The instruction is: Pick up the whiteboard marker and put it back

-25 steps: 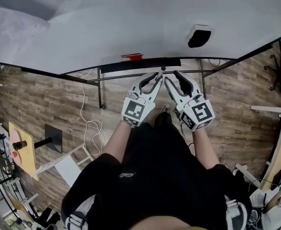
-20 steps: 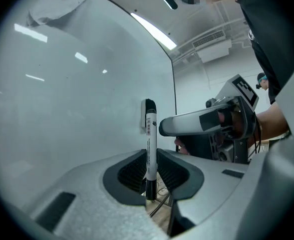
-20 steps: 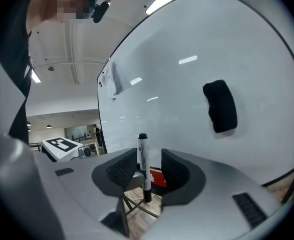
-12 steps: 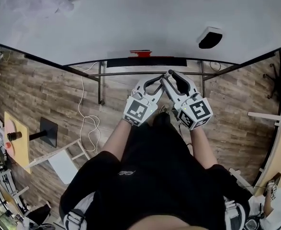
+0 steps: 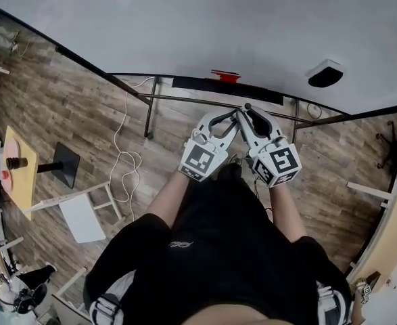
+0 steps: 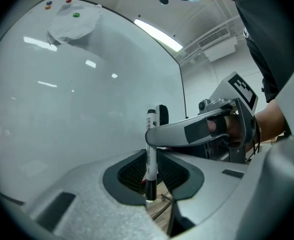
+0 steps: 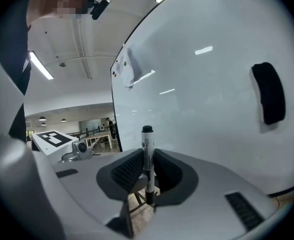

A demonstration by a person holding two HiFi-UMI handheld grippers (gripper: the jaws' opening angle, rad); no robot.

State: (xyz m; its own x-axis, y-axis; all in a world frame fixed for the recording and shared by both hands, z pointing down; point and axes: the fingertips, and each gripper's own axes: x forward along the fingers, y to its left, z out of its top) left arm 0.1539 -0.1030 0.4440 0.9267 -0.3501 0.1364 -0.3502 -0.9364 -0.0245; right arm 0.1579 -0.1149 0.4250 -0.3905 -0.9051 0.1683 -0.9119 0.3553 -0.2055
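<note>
A whiteboard marker (image 6: 151, 154) with a white barrel and black ends stands upright between the pads of my left gripper (image 6: 149, 176), which is shut on it. My right gripper (image 7: 145, 176) comes in from the other side. Its jaws are closing, and the same marker (image 7: 147, 159) stands between its ribbed pads, which touch it. One right fingertip (image 6: 159, 134) crosses in front of the barrel. From the head view both grippers (image 5: 242, 112) meet tip to tip just below the whiteboard (image 5: 218, 26), above its dark tray (image 5: 252, 93).
A black eraser (image 5: 325, 76) clings to the board on the right, and a red item (image 5: 224, 75) lies on the tray. Metal stand legs (image 5: 149, 117) and a white cable (image 5: 127, 168) are on the wood floor below. Paper (image 6: 74, 24) is pinned at the board's top corner.
My right gripper's jaws have narrowed from wide apart onto the marker. Both grippers have drawn closer together and shifted along the board's lower edge.
</note>
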